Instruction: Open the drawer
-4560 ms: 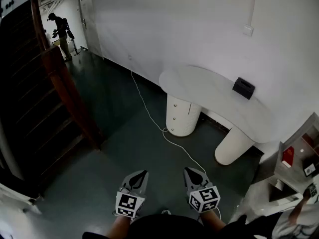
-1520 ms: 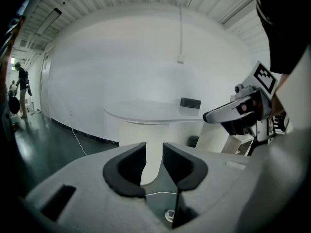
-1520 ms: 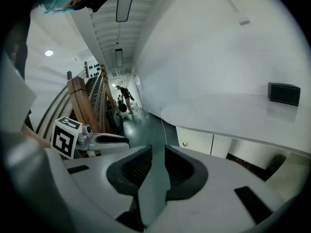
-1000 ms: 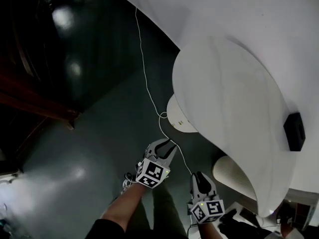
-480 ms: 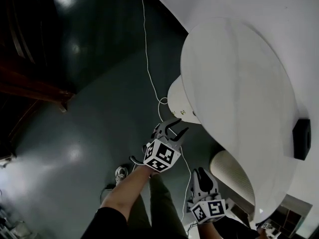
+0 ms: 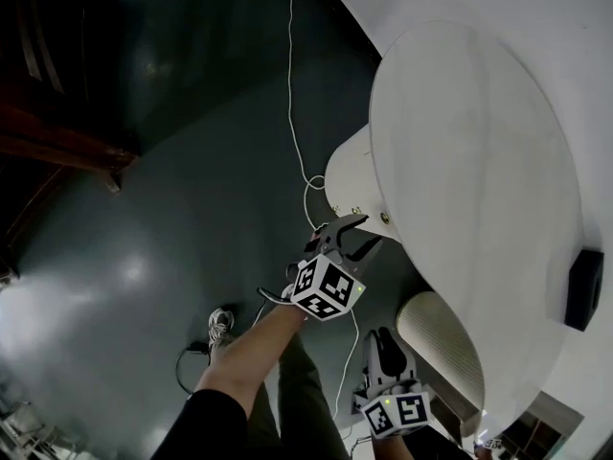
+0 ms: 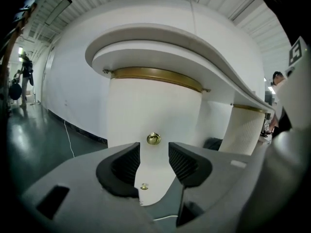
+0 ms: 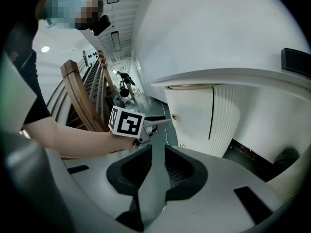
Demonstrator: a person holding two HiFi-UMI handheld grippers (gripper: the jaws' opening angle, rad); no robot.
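A round white pedestal cabinet [image 6: 347, 182] stands under the white tabletop [image 6: 479, 161]. In the left gripper view its drawer front [image 7: 150, 110] carries a brass knob [image 7: 154, 139], with a second knob [image 7: 144, 186] lower down. My left gripper [image 6: 347, 238] hangs close in front of the pedestal. Its jaws are opening, and the upper knob shows in the gap just beyond the left gripper [image 7: 154, 161], untouched. My right gripper [image 6: 385, 338] hangs lower and nearer to me. In its own view the right gripper [image 8: 158, 166] has a narrow gap with nothing in it.
A white cable [image 6: 292, 94] runs over the dark floor past the pedestal. A ribbed second leg [image 6: 441, 338] stands to the right. A black box [image 6: 584, 288] sits on the tabletop. Dark wooden stairs [image 6: 57, 142] lie at the left, and a shoe [image 6: 220, 326] is below.
My left gripper has moved toward the pedestal and its jaws have spread wider. My right gripper has sunk a little toward the bottom edge.
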